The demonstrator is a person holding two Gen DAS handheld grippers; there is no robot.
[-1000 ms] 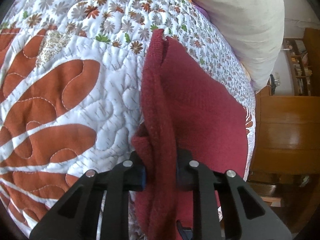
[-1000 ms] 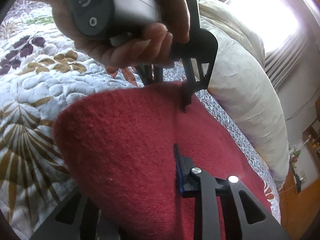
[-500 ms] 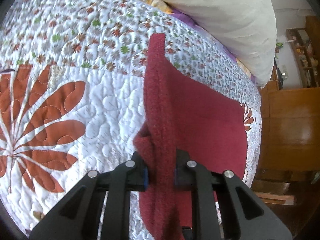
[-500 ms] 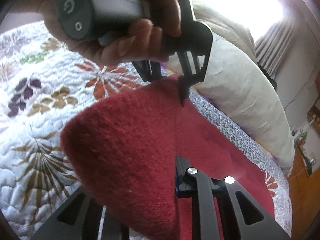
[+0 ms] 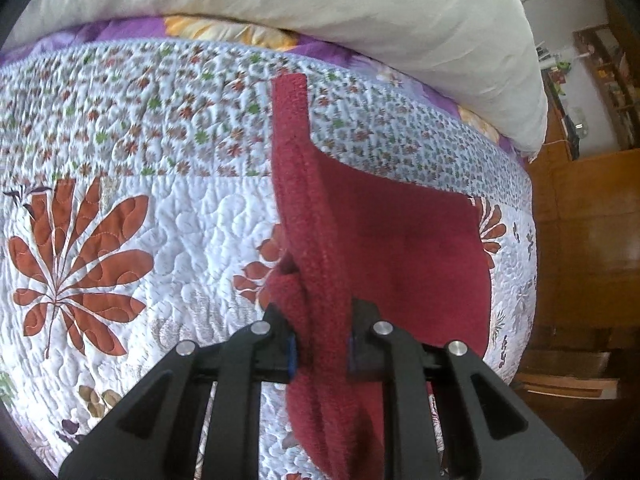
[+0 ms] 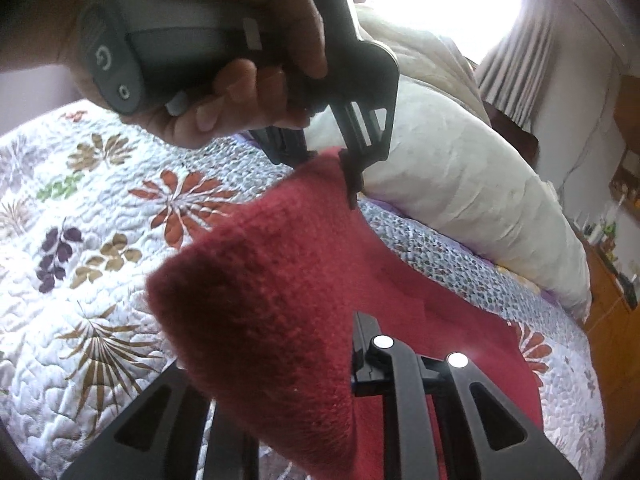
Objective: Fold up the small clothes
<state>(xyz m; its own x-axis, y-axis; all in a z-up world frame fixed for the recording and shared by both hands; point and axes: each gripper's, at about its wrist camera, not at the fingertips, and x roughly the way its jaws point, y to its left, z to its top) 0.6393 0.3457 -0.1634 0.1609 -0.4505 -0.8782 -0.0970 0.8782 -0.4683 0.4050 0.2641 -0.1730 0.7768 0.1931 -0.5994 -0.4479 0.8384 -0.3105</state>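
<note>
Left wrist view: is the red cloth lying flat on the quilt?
No, the left claw is shut on the red cloth, lifting its edge off the quilt.

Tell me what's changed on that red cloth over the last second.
Both grippers have lifted the red knit cloth higher off the quilt, the held edge rising toward the pillow; more quilt and pillow now show. Left gripper and right gripper stay clamped on it, the far part still resting on the quilt.

Left tongs [image 5: 322,348] clamped tight; right tongs [image 6: 280,360] clamped too; hand [image 6: 240,92] grips left handle.
</note>
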